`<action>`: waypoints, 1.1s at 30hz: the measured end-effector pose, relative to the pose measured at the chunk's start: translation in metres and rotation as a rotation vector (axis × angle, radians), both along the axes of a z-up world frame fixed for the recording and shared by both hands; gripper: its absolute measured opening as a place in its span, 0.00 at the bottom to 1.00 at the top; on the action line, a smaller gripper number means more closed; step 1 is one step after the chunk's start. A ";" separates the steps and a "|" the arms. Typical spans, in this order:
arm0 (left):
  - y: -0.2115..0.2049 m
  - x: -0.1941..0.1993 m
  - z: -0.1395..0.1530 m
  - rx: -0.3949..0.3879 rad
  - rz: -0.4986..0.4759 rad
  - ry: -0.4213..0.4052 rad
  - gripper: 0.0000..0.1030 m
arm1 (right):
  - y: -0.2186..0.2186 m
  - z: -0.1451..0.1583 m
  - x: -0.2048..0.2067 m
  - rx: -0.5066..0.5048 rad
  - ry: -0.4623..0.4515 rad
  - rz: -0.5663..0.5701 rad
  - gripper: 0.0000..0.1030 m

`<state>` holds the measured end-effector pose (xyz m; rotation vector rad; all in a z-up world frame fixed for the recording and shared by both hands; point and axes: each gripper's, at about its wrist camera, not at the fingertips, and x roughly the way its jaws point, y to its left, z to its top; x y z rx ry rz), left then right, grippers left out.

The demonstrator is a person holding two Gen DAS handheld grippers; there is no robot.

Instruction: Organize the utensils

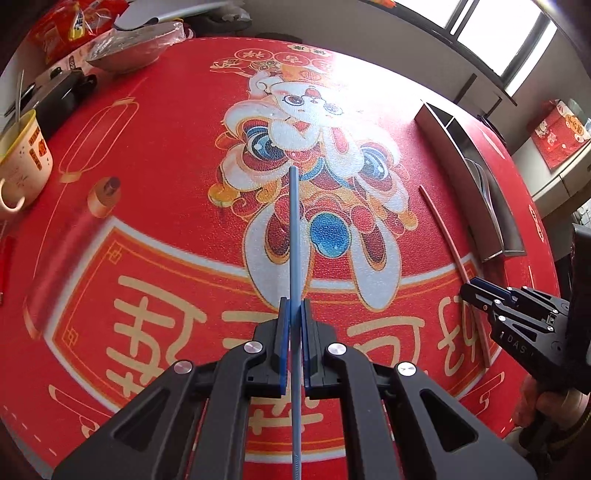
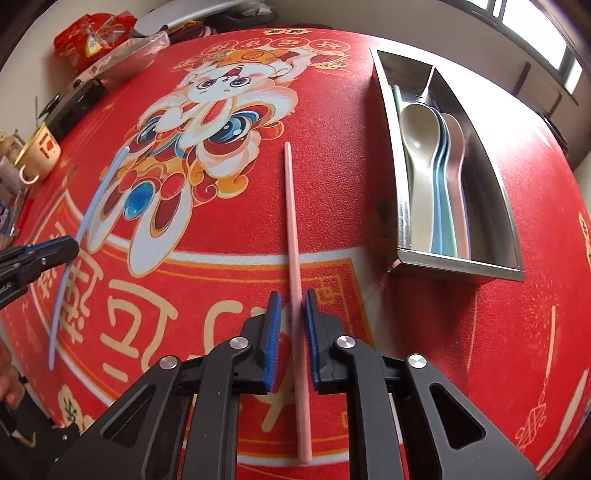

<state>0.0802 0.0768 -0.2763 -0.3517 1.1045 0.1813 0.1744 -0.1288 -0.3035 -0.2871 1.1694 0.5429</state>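
Observation:
My left gripper (image 1: 294, 306) is shut on a light blue chopstick (image 1: 294, 229), held lifted over the red printed mat (image 1: 166, 177) and pointing away from me. It also shows at the left of the right wrist view, where the left gripper (image 2: 75, 247) clamps the blue chopstick (image 2: 99, 192). My right gripper (image 2: 291, 299) is closed around a pink chopstick (image 2: 290, 206) that lies along the mat. From the left wrist view, the right gripper (image 1: 467, 290) pinches the pink chopstick (image 1: 439, 221) near its lower half. A steel divided tray (image 2: 461, 264) holds beige (image 2: 417, 155), blue (image 2: 441, 192) and pink (image 2: 456, 166) spoons.
The steel tray (image 1: 454, 155) sits at the table's right edge. Along the far left stand a cream mug (image 1: 22, 162), a black case (image 1: 62, 96), a wrapped bowl (image 1: 133, 48) and a red snack bag (image 1: 62, 26). A hand (image 1: 546, 402) grips the right tool.

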 end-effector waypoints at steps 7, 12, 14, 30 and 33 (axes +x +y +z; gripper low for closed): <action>0.001 0.002 0.003 -0.004 0.002 -0.015 0.05 | -0.002 0.003 0.001 0.060 0.049 0.003 0.06; -0.003 0.006 0.005 -0.004 -0.005 -0.023 0.05 | -0.010 0.019 0.005 0.155 0.055 -0.018 0.06; -0.006 0.008 0.006 -0.004 -0.011 -0.027 0.05 | -0.013 0.027 0.007 0.191 0.052 -0.023 0.06; -0.016 0.014 0.007 0.000 0.010 -0.023 0.05 | -0.065 0.071 0.067 0.353 0.017 -0.170 0.06; -0.016 0.012 0.007 0.005 0.021 -0.019 0.05 | -0.072 0.071 0.093 0.357 0.007 -0.210 0.06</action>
